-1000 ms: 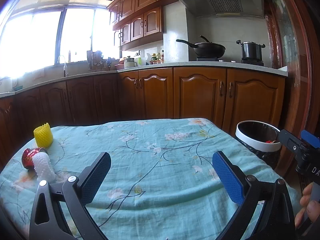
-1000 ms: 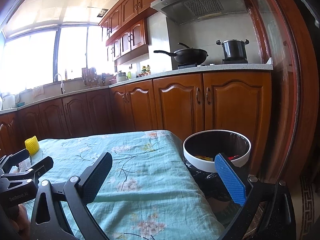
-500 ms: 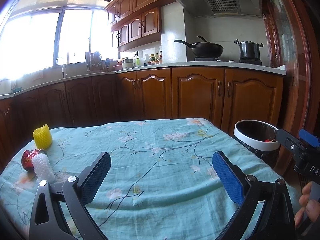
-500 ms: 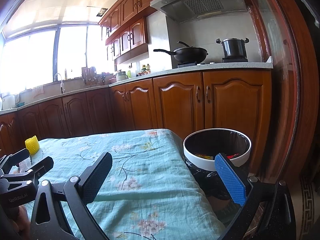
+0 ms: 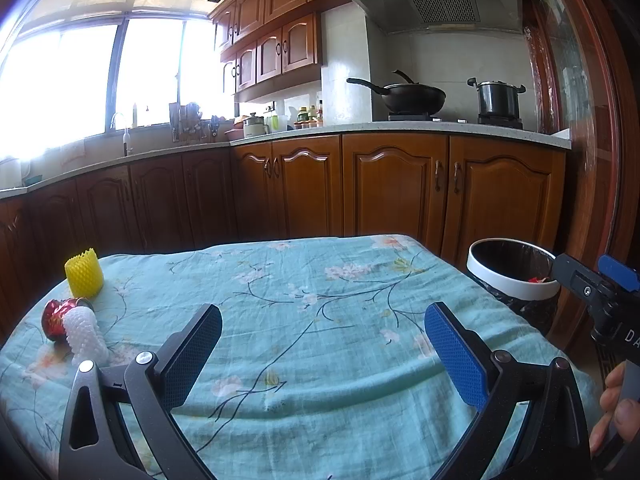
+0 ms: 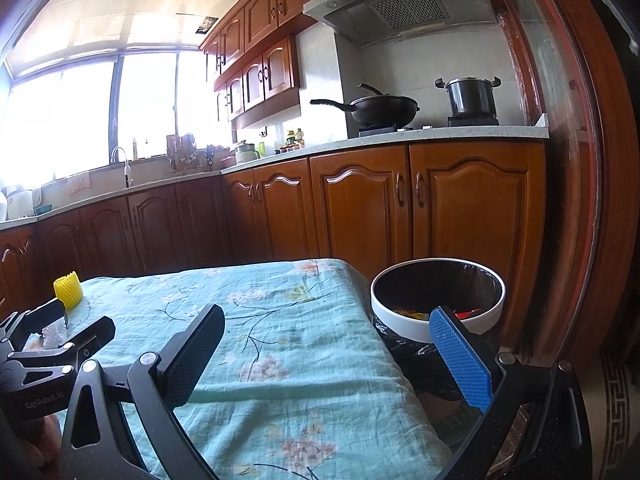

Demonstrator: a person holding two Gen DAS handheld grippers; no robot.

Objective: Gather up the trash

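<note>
Right wrist view: left tongs (image 6: 60,330) read "GenRobot.AI"; right tongs (image 6: 332,352) gape empty, trash bin (image 6: 404,330) just beyond their blue finger. Left tongs also spread empty; foam nets (image 5: 84,278) and red can (image 5: 56,318) lie on bench (image 5: 304,320) to their left.

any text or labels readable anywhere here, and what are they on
"GenRobot.AI" reads on the body of the left gripper, seen at the left edge of the right wrist view.
"DA" reads on the body of the right gripper, cut off at the right edge of the left wrist view.
The bottles on the counter have labels too small to read.
</note>
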